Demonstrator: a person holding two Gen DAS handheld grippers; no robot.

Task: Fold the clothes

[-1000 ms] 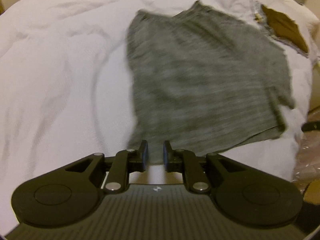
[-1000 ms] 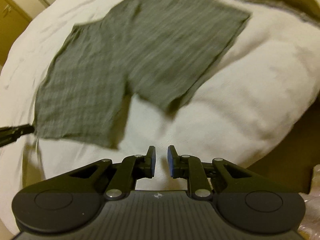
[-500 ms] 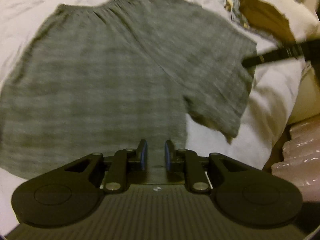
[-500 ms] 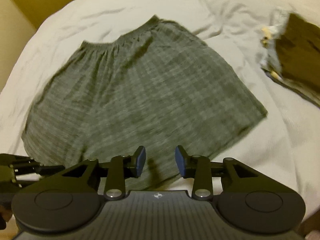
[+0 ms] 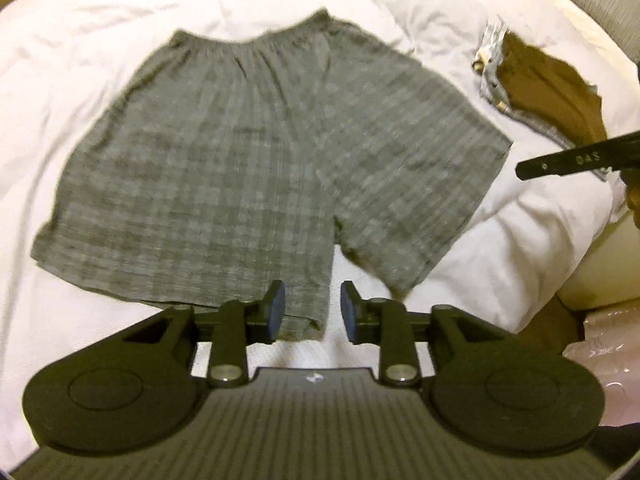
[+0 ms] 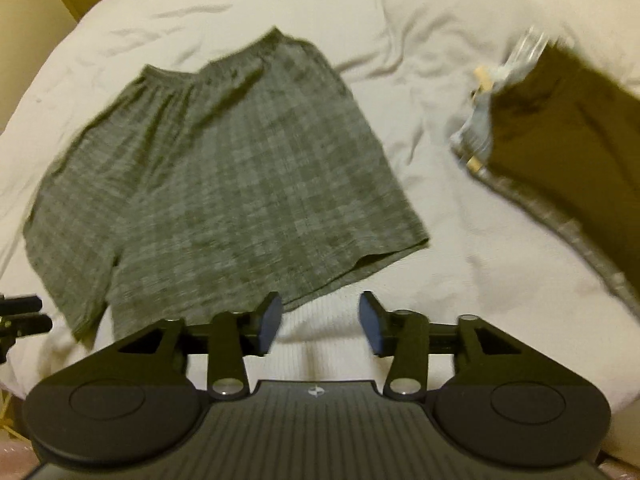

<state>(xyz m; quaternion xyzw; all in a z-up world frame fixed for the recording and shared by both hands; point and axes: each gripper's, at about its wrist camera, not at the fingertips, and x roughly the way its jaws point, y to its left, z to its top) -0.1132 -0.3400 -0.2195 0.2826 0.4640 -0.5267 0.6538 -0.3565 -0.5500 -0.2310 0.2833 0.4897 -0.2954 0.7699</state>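
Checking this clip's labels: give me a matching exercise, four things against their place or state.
Things:
1. grey plaid shorts
2. brown garment
3. left gripper
4. white bedding

States:
A. lies under all the clothes
B. open, over a leg hem
C. spread flat, waistband on the far side
D. off to the right, on a paler patterned cloth

Pairs: 1-C, 2-D, 3-B, 4-A

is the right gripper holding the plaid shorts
No, the right gripper is open with only white bedding between its fingers, the grey plaid shorts lying flat beyond.
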